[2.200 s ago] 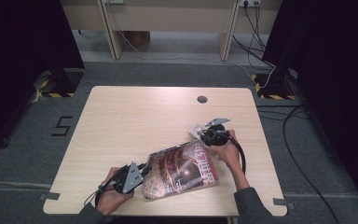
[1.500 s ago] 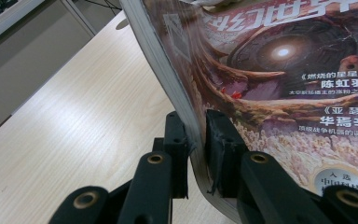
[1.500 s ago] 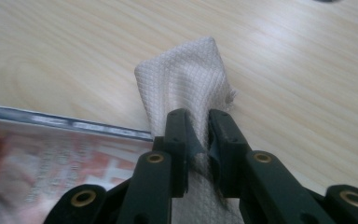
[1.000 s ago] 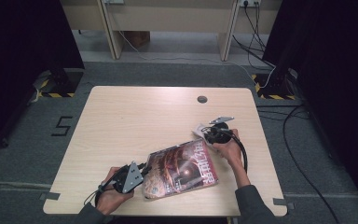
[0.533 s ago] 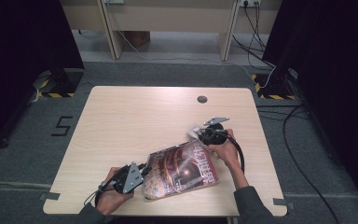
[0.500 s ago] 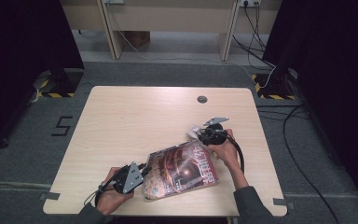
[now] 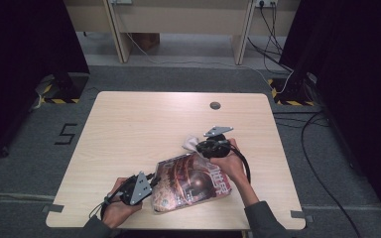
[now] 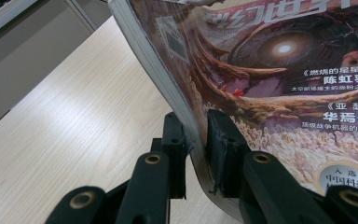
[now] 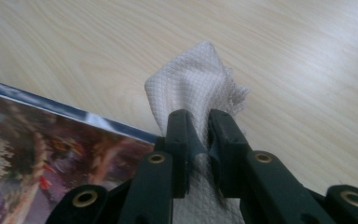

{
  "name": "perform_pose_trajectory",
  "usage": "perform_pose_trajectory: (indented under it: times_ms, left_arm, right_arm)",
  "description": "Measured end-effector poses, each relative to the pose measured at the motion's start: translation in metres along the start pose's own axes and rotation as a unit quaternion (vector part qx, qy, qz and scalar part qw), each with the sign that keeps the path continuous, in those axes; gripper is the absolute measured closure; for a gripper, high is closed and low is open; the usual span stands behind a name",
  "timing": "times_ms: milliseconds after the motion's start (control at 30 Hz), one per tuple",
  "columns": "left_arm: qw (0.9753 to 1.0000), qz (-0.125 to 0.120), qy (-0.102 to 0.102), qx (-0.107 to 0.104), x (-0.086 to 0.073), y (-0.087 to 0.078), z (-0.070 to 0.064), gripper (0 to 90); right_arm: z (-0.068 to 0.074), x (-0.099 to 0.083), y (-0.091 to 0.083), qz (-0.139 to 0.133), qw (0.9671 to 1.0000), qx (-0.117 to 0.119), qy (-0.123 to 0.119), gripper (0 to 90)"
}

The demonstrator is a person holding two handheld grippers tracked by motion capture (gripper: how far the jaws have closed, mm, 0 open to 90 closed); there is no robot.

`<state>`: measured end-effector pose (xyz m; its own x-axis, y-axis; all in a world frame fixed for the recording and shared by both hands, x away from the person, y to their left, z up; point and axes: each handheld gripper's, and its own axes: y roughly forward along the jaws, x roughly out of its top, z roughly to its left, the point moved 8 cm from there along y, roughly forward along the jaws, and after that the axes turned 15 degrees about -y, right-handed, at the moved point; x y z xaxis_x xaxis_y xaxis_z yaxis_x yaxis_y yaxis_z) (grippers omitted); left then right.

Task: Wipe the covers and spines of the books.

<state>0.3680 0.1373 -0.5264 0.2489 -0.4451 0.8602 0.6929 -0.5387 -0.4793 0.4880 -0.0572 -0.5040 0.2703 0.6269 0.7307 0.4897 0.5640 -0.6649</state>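
A glossy magazine [image 7: 191, 182] lies at the desk's [image 7: 144, 124] near edge, its lower-left corner clamped in the left tool [image 8: 196, 140]. The right tool [image 9: 198, 133], pinching a white cloth [image 9: 196, 86], sits at the cover's far corner. Wiping well likely means steady, flat strokes while the left tool anchors the magazine.
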Motion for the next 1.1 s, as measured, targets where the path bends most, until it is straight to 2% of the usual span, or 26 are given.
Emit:
perform_pose_trajectory:
  times_ms: [233,533,667,933,1100]
  left_arm:
    - [1.0,0.001,-0.003,0.001,-0.001,0.0,0.001,77.4]
    - [1.0,0.001,-0.003,0.004,-0.001,0.001,0.002,77.3]
    - [1.0,0.003,-0.002,0.004,-0.002,0.001,0.002,77.3]
    - [1.0,0.002,0.001,0.008,-0.001,0.002,0.002,77.4]
    - [0.9999,0.004,0.002,0.009,-0.002,0.002,0.002,77.5]
  right_arm:
    - [0.025,0.021,-0.003,-0.025,0.9993,0.022,-0.02,78.6]
    - [0.064,0.05,-0.009,-0.06,0.9955,0.053,-0.051,78.5]
    - [0.078,0.06,-0.011,-0.071,0.9939,0.059,-0.061,78.4]
    - [0.101,0.076,-0.015,-0.096,0.9892,0.075,-0.081,78.1]
    - [0.112,0.082,-0.017,-0.102,0.9872,0.075,-0.097,77.9]
